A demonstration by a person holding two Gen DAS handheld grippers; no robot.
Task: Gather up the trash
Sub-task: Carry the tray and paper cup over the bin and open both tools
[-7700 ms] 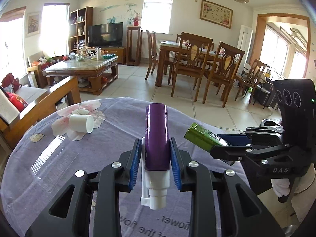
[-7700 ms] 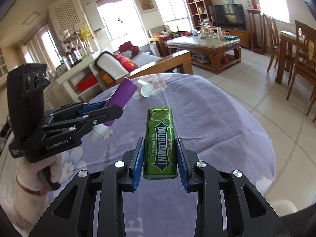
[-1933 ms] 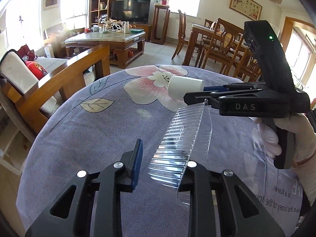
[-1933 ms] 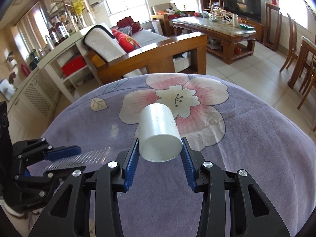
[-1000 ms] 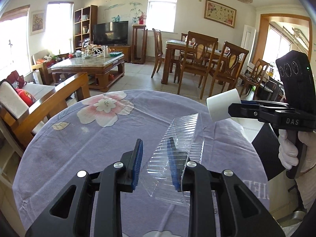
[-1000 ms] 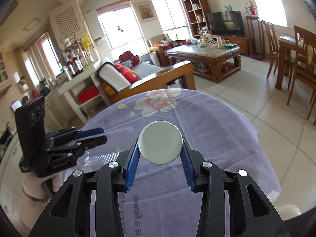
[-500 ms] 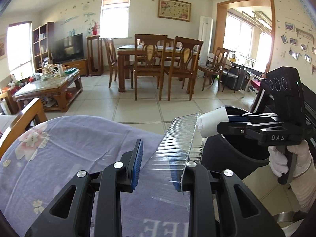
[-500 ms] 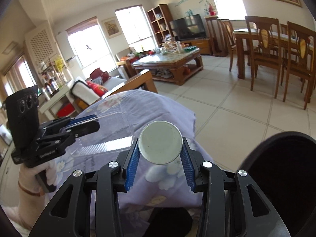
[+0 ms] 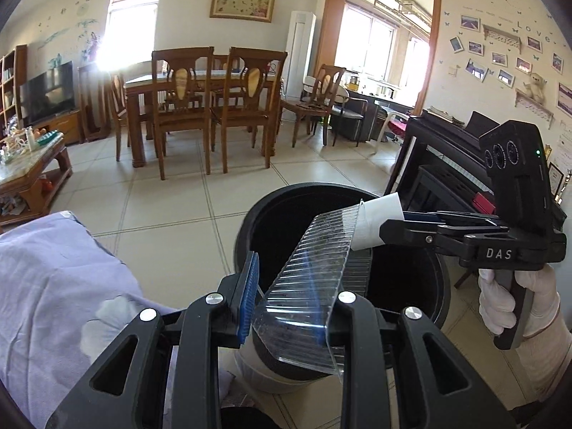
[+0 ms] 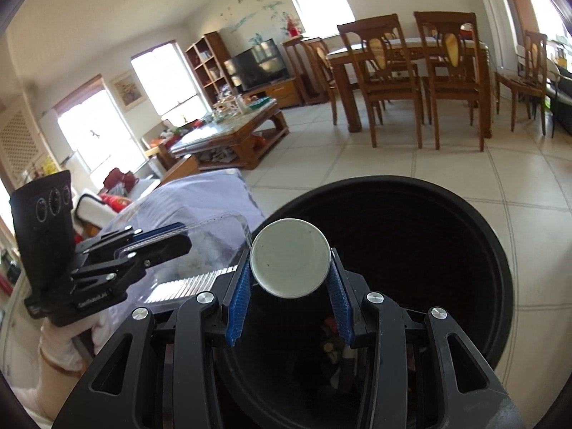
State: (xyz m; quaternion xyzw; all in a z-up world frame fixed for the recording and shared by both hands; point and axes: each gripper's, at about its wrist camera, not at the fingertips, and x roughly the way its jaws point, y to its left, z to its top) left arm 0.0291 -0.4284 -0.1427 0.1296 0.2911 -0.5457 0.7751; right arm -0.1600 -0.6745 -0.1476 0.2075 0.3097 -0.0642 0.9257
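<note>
My left gripper (image 9: pixel 287 298) is shut on a clear ribbed plastic tray (image 9: pixel 307 268) and holds it tilted over the black trash bin (image 9: pixel 286 202). My right gripper (image 10: pixel 289 295) is shut on a white paper cup (image 10: pixel 289 257), bottom toward the camera, above the bin's opening (image 10: pixel 447 236). In the left wrist view the cup (image 9: pixel 379 220) sits just past the tray's far end, held by the right gripper (image 9: pixel 393 228). In the right wrist view the left gripper (image 10: pixel 157 241) and the tray (image 10: pixel 211 250) are at the left, beside the bin's rim.
The purple-clothed table (image 9: pixel 53 286) is at the left, next to the bin. Some trash lies in the bin's bottom (image 10: pixel 332 350). A black piano (image 9: pixel 447 164) stands right of the bin. Dining chairs (image 9: pixel 214 103) and a coffee table (image 10: pixel 232 132) stand across the tiled floor.
Both grippers have swung from the table to above the bin, lower and closer to its opening. The tray and the cup are still held.
</note>
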